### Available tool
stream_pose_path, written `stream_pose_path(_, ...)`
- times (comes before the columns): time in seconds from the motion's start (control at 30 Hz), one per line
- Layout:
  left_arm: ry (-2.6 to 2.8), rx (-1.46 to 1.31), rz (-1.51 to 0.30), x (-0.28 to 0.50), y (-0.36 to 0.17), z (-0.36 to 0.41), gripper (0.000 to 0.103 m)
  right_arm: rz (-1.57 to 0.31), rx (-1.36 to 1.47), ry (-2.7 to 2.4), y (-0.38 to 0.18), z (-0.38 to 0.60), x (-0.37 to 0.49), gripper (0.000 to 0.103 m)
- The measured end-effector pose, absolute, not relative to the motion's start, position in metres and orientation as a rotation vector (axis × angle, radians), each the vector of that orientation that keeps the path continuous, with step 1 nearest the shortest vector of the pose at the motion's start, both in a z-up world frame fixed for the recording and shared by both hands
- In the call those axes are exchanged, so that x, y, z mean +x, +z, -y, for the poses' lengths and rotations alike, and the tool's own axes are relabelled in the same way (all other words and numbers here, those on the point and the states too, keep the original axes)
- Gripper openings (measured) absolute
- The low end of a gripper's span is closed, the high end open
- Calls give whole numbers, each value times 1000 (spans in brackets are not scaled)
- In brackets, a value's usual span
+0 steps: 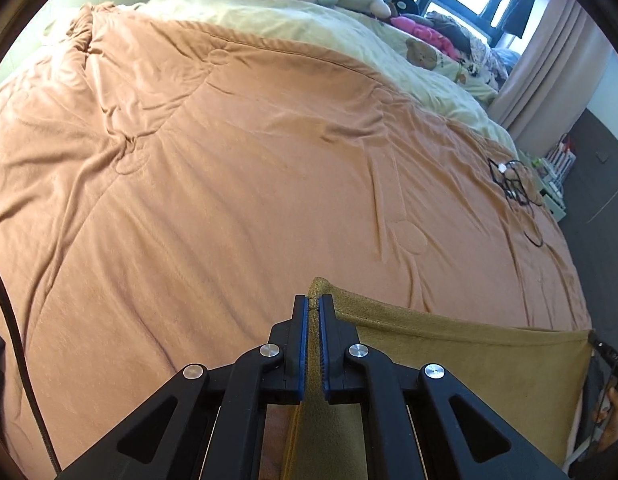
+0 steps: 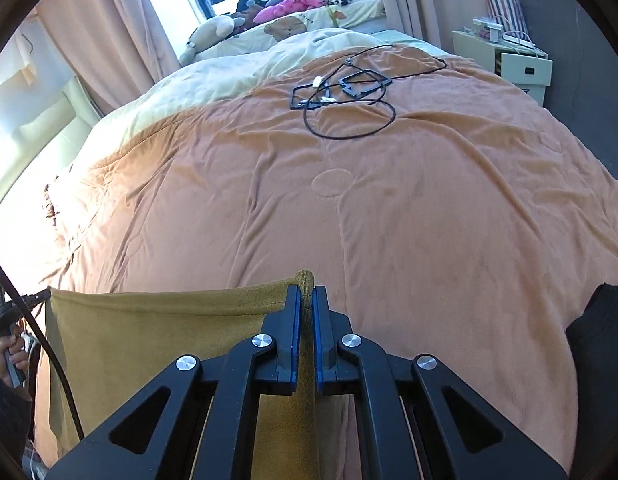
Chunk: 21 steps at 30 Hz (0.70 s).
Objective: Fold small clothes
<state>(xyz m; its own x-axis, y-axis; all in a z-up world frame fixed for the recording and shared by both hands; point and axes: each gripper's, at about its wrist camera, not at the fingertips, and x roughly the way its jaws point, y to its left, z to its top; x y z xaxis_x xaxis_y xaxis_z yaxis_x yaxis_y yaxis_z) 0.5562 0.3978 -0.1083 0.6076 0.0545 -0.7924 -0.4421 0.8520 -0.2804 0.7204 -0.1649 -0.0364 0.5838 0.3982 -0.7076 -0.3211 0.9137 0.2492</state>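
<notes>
The left hand-held gripper point(image 1: 313, 303) is clenched on one top corner of a mustard-brown cloth point(image 1: 461, 360), its blue pads pinching the hem. From that corner the cloth's top edge runs toward 3 o'clock in the left wrist view, stretched taut to its far corner, so the long axis lies side to side between the two grippers while the rest of the cloth hangs down. The right hand-held gripper point(image 2: 307, 293) is likewise clenched on the opposite top corner of the cloth point(image 2: 157, 332), whose edge there runs off toward 9 o'clock. The cloth is held above the near part of an orange bedspread point(image 1: 229, 184) covering the bed. The right wrist view shows a black cable point(image 2: 349, 120) coiled with flat black frames at 12 o'clock, plainly laid out, and a cream bedside cabinet point(image 2: 521, 68) at 1 o'clock; the left wrist view catches that cable only small at 3 o'clock.
</notes>
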Motion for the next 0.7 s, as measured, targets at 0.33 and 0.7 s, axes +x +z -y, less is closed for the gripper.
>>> stream_pose_path(0.33,389,-384,-1035,598,-180,-395,6,-961,68,347,-94,141,769,2)
stream_pose_path(0.7,379,-328,-1010,597,-163,-374,34,-938,46,348,-78,126,765,35)
